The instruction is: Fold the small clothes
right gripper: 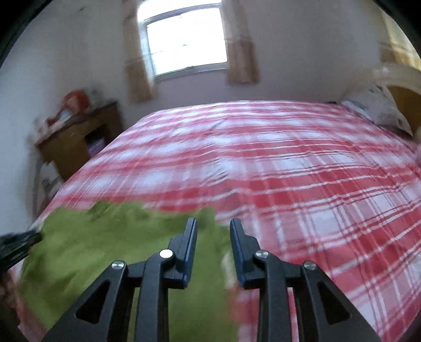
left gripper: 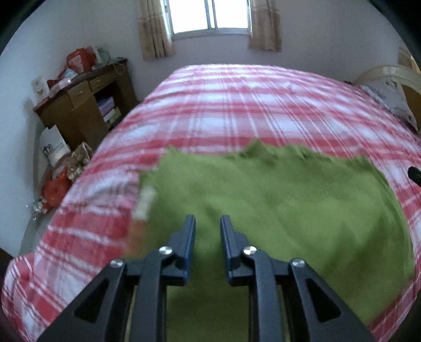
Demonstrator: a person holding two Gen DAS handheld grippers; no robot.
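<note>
A green knitted garment (left gripper: 276, 205) lies spread flat on the red-and-white plaid bed cover (left gripper: 236, 110), with a pale tag (left gripper: 144, 202) at its left edge. My left gripper (left gripper: 208, 219) hovers over the garment's near left part; its jaws are slightly apart with nothing pinched between them. In the right wrist view, the garment (right gripper: 118, 250) fills the lower left. My right gripper (right gripper: 213, 223) stands open above its right edge, holding nothing. The tip of the other gripper (right gripper: 18, 243) shows at the left border. Both views are blurred.
A wooden desk (left gripper: 86, 105) piled with clutter stands against the left wall, with bags and boxes (left gripper: 63, 168) on the floor beside the bed. A pillow (left gripper: 392, 97) and a curved headboard (left gripper: 389, 72) are at the far right. A curtained window (left gripper: 210, 15) is behind the bed.
</note>
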